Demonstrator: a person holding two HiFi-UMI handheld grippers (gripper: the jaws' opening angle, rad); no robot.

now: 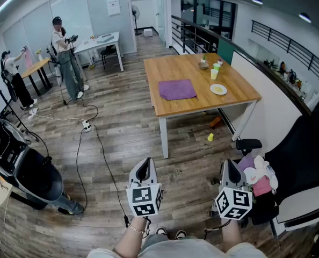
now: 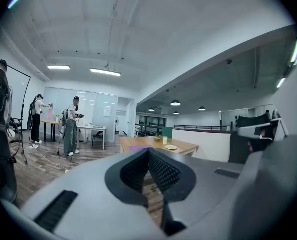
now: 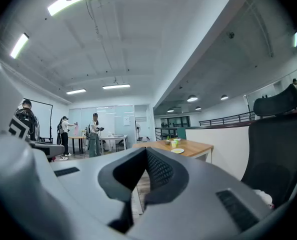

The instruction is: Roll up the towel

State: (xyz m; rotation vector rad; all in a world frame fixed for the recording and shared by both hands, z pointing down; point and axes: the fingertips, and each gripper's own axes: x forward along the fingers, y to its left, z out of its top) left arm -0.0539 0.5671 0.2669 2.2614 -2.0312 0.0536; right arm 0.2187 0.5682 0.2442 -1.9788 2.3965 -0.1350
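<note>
The purple towel (image 1: 176, 89) lay flat on the wooden table (image 1: 240, 90), well ahead of both empty, closed tools, slightly nearer the left gripper (image 1: 144, 170) than the right gripper (image 1: 230, 172)

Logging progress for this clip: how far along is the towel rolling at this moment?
Done: nothing visible; the purple towel lies flat and unrolled on the wooden table. In hand: nothing; the left gripper and right gripper are shut, empty, and held over the floor, well short of the table. Left: approach, take an edge, and roll the whole towel.
</note>
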